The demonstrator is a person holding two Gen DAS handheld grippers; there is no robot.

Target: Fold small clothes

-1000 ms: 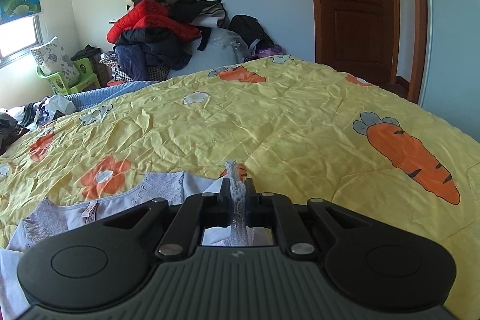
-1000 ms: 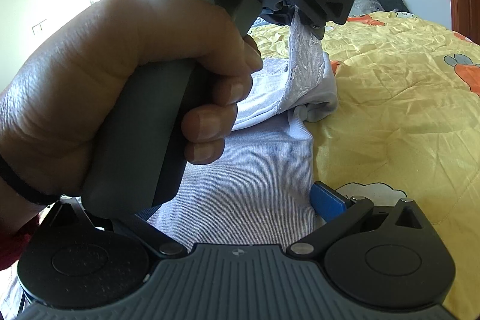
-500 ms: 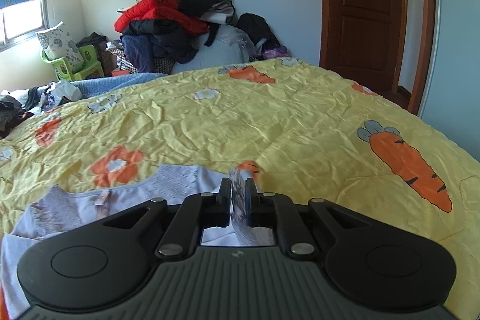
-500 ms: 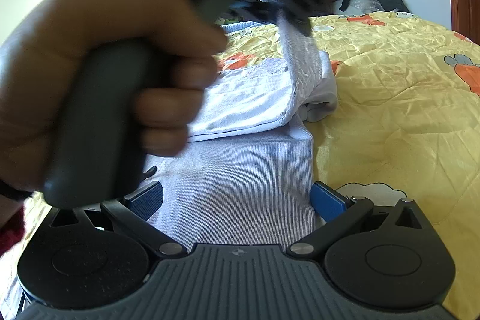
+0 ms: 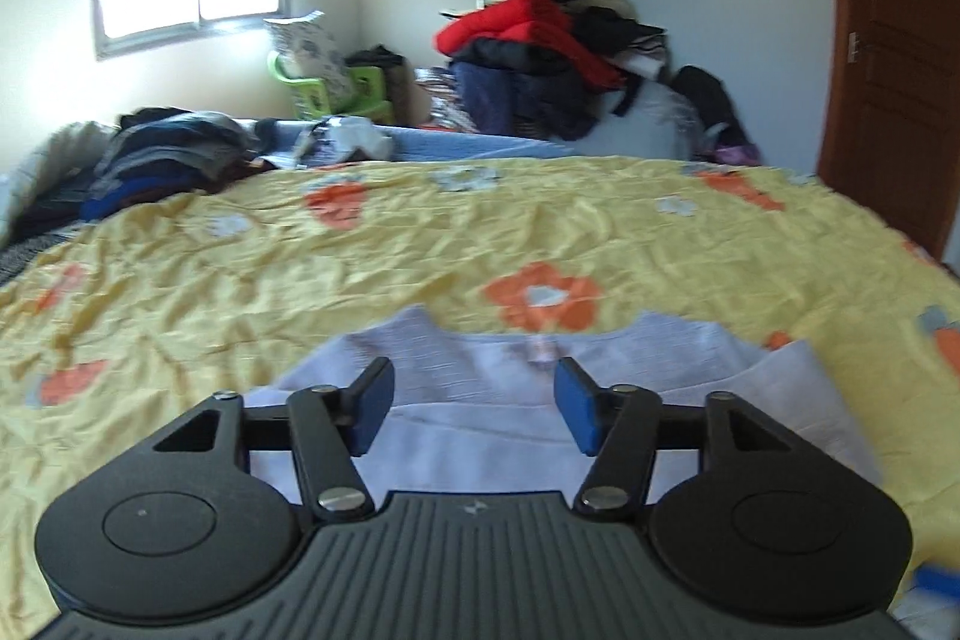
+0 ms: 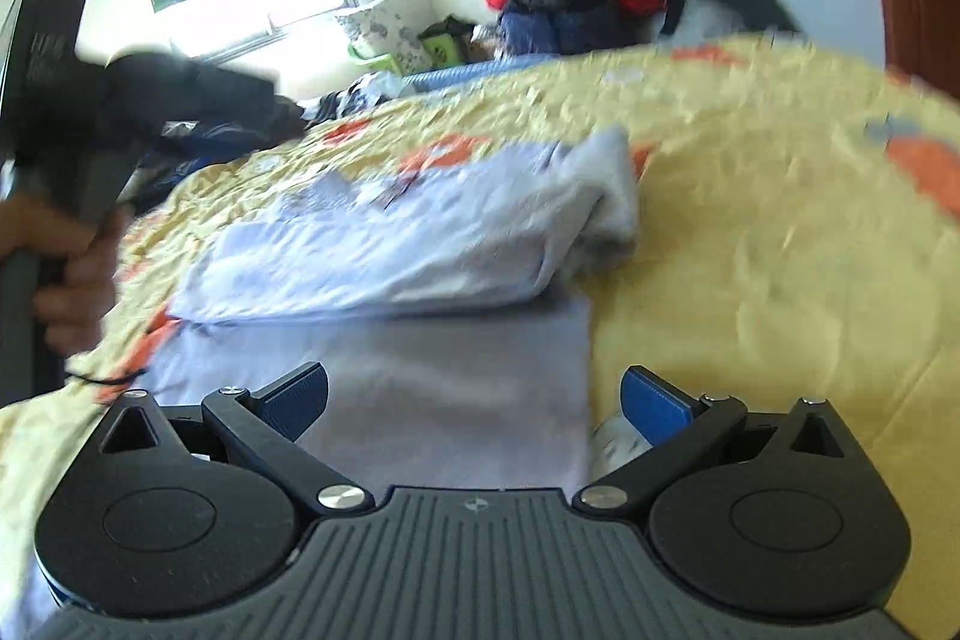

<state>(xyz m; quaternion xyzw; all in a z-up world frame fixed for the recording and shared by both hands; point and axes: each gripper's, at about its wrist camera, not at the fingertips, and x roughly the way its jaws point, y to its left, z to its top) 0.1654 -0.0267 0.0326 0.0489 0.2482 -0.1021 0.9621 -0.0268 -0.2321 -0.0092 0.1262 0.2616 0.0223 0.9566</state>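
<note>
A pale lavender small garment (image 5: 480, 370) lies on the yellow flowered bedspread (image 5: 240, 292). In the right wrist view its far part (image 6: 390, 244) is folded over onto a flat lower layer (image 6: 456, 382). My left gripper (image 5: 474, 406) hovers over the garment's neckline edge. Its jaws are opening, and nothing is pinched between the blue pads (image 5: 372, 409). My right gripper (image 6: 477, 403) stands open over the lower layer, its pads apart on either side of the cloth. A person's hand (image 6: 72, 268), holding the left gripper's handle, shows blurred at the left of the right wrist view.
A heap of jackets and clothes (image 5: 540, 58) is piled against the far wall. A dark stack of clothes (image 5: 162, 154) sits at the bed's far left. A green chair (image 5: 336, 94) stands under the window, and a brown door (image 5: 888, 40) is at the right.
My left gripper let go of the lace-edged fold, its jaws opened, and it swung left across the garment. The folded part now lies flat. The right gripper stayed put.
</note>
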